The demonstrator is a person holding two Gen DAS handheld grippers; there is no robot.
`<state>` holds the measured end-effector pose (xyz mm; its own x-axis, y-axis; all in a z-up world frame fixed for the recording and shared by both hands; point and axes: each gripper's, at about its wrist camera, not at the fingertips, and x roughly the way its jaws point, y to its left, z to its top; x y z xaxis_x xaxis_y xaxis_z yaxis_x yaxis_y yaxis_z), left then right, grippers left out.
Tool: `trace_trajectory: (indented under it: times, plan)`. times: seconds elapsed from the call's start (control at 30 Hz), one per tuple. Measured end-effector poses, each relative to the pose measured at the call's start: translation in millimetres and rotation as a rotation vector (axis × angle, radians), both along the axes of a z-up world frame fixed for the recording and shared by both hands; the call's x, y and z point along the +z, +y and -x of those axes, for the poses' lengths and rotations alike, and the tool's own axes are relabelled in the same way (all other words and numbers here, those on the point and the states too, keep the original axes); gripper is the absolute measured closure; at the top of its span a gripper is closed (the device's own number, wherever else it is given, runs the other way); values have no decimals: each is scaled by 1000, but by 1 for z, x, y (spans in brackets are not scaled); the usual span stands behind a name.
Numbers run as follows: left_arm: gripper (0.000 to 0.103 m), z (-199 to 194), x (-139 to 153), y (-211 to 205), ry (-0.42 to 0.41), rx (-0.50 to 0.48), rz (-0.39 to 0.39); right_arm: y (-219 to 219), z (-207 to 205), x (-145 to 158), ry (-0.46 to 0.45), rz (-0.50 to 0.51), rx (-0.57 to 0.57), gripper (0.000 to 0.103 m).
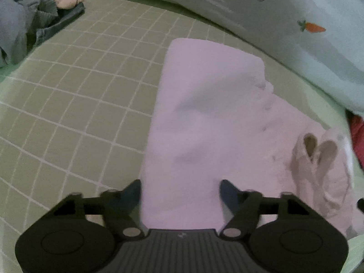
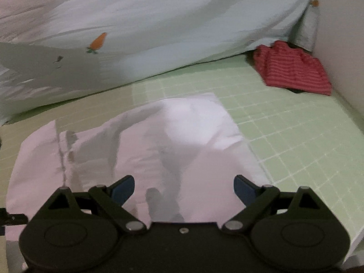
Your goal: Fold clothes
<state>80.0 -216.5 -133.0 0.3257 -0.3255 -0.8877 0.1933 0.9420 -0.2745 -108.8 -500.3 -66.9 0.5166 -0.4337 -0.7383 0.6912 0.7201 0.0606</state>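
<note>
On the green grid-patterned bed sheet (image 1: 79, 95) we find the pink garment (image 1: 204, 118) lying partly folded, below a pale carrot-print quilt (image 2: 159, 22). We note the left gripper (image 1: 180, 192) parted over the garment's near edge, nothing clamped. The right gripper (image 2: 184, 187) stands wide apart above the cloth. A red striped garment (image 2: 293, 68) lies by the wall.

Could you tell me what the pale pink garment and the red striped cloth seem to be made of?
Pale pink garment: likely soft woven or knit cotton, matte; it creases and lies limp, with a stitched seam.
Red striped cloth: probably a knit fabric, matte; it sits bunched in soft rumples. The blur leaves the weave uncertain.
</note>
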Motion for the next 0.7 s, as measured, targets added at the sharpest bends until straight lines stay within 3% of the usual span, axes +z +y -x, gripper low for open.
trace_trajectory:
  times: [0.17, 0.27, 0.5, 0.7]
  plan:
    - [74, 0, 7, -4, 6, 38, 16, -18, 9, -3, -18, -23, -52, 8]
    - [88, 3, 20, -3, -13, 63, 65, -29, 17, -4, -38, -38, -73, 8]
    - [93, 21, 81, -48, -178, -55, 141, -56, 42, -13, -83, -91, -96, 8]
    - [93, 56, 123, -134, -240, -209, 231, -83, 73, -20, -110, -131, -107, 8]
